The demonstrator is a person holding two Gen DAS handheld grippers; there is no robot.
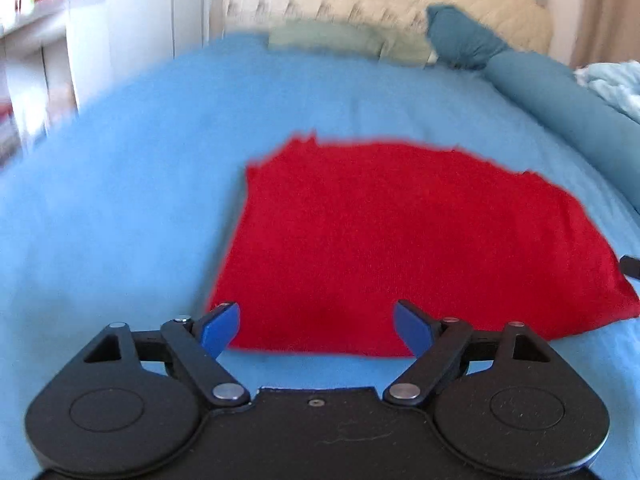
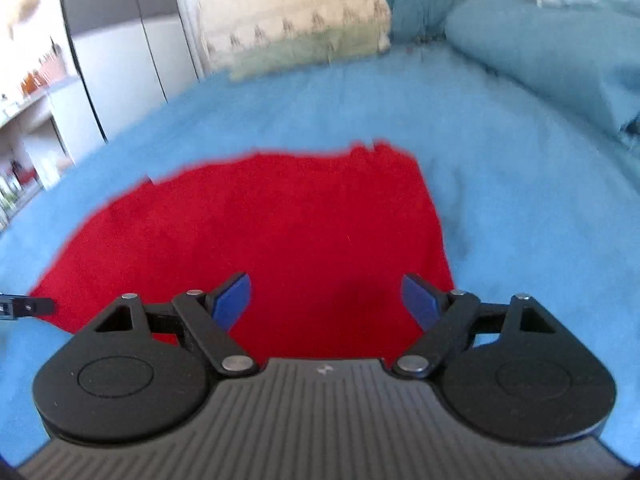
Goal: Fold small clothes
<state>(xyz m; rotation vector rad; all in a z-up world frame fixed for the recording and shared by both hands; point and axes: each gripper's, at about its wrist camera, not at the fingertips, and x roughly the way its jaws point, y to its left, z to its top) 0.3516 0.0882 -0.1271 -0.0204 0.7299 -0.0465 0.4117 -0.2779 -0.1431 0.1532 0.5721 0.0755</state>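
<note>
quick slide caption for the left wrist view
Open left gripper poised at the near edge of a folded red cloth lying on a blue bedspread.

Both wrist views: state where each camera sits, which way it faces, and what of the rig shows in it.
Left wrist: on the left gripper, looking forward and down over the near left part of the red garment on the blue bedspread; its open blue fingers show, and the right gripper's tip at the right edge.
Right wrist: on the right gripper, over the garment's near right part; its open fingers show, and the left gripper's tip at the left edge.
Shared: garment, bedspread, teal bolster.
</note>
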